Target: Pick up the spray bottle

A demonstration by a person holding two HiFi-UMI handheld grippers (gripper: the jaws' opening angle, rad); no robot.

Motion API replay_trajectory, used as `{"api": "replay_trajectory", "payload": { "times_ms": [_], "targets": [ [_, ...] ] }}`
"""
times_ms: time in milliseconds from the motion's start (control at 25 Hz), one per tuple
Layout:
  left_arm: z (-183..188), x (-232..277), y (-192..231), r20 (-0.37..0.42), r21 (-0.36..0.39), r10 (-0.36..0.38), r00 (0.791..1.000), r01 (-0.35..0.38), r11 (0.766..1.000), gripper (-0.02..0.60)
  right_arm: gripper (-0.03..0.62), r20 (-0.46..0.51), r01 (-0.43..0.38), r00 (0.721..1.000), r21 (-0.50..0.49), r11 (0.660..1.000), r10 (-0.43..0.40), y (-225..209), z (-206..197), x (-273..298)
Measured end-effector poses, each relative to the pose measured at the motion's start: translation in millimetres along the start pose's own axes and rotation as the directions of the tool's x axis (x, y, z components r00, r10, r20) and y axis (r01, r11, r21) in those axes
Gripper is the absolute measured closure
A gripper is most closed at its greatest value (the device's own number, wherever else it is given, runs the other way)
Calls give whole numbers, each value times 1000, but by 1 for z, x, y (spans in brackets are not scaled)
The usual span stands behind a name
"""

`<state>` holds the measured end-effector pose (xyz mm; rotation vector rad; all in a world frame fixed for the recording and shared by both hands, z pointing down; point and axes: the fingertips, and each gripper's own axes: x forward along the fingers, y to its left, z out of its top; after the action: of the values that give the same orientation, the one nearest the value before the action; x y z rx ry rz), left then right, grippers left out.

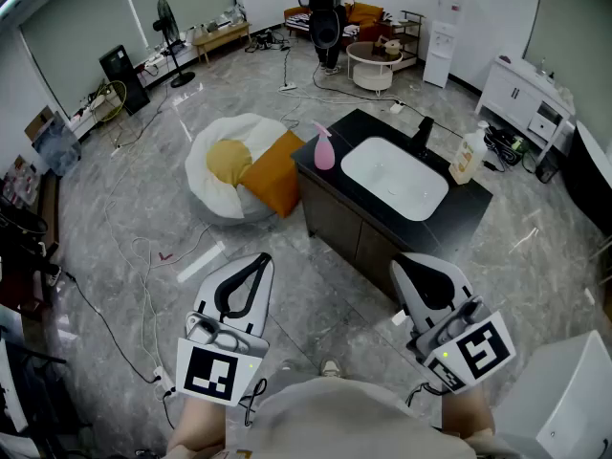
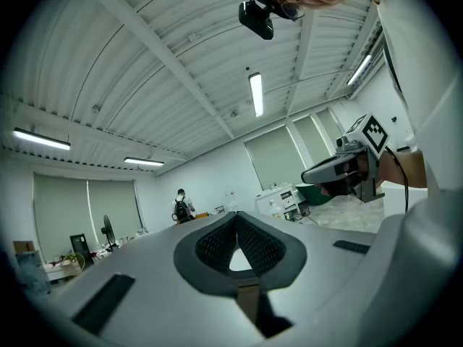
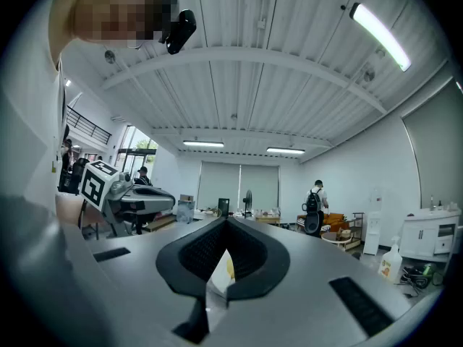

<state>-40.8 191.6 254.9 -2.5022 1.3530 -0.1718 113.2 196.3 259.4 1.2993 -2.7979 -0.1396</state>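
Grey marble floor [image 1: 316,299] ran through a wide room strung with loose cables, where a black counter [image 1: 469,213] stood at an angle with a white sink [image 1: 394,178] set into its top. At the counter's left corner, just beside the sink, the pink spray bottle [image 1: 323,148] stood upright. A cream bottle [image 1: 468,155] stood upright near the right corner, and a dark tap [image 1: 421,134] rose at the far edge between them. A white and yellow beanbag [image 1: 220,175] with an orange cushion [image 1: 277,175] lay on the floor against the counter's left side. Far off, a person [image 1: 325,17] with a backpack stood by a round table [image 1: 371,65]. Both tools were held level at the near end of the room, well apart from the counter. The left gripper [image 1: 253,261] had its fingers [image 2: 217,244] pressed together with nothing between them. The right gripper [image 1: 411,268] likewise had its fingers [image 3: 195,255] pressed together on nothing, and neither touched the spray bottle.
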Motion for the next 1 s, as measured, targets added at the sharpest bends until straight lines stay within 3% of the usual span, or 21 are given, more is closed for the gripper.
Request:
{"api": "replay_trajectory", "payload": {
  "times_ms": [240,440,880,920,1000],
  "targets": [
    [-4,1,0,-17,-17,-1,1000,1,1000,561,566,-5,11,1000,11,1000,-11,-7,-1,-1],
    [-5,8,-3,-19,33,-12,1000,13,999,561,566,-21,1,1000,-3,1000,-1,-11,-6,1],
    [-3,22,2,-10,-16,16,1000,-16,1000,561,558,-3,41,999,8,999,-41,-34,-8,3],
    [-3,23,4,-10,-22,18,1000,-19,1000,561,510,-14,47,999,3,999,-47,-34,-10,5],
    [-5,23,5,-15,-30,24,1000,-25,999,561,332,-34,48,998,-4,999,-48,-33,-15,9]
  ]
}}
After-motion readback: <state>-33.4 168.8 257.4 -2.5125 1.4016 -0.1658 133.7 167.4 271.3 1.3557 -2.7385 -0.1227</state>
